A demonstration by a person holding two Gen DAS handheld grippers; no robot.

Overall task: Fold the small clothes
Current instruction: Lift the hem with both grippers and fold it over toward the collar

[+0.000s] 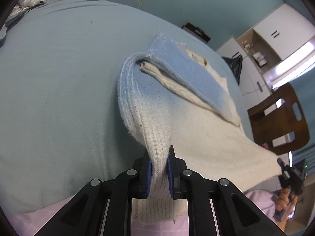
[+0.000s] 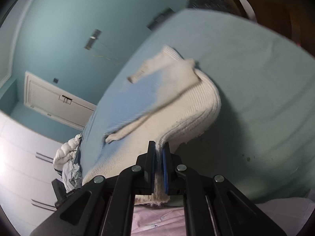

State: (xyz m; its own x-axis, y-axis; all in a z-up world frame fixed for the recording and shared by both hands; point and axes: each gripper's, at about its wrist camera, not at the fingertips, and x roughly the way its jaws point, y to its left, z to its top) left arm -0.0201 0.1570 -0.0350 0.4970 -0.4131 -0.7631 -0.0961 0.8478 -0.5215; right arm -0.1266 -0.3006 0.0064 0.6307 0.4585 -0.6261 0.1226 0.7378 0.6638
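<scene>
A small knitted sweater (image 1: 196, 122), cream fading to light blue, lies on the pale blue bed sheet (image 1: 59, 78) with its sleeves folded across the body. My left gripper (image 1: 159, 153) is shut on the ribbed hem at one near corner, which is pulled up off the sheet. In the right wrist view the same sweater (image 2: 177, 102) rises towards my right gripper (image 2: 158, 147), which is shut on the other near corner of the hem. The right gripper (image 1: 283, 164) also shows at the right edge of the left wrist view, held by a hand.
A wooden chair (image 1: 279, 122) stands beyond the bed's right side, with white cupboards (image 1: 275, 39) behind it. A bundle of white and grey cloth (image 2: 68, 161) lies at the bed's far left end. A white door (image 2: 55, 100) is in the blue wall.
</scene>
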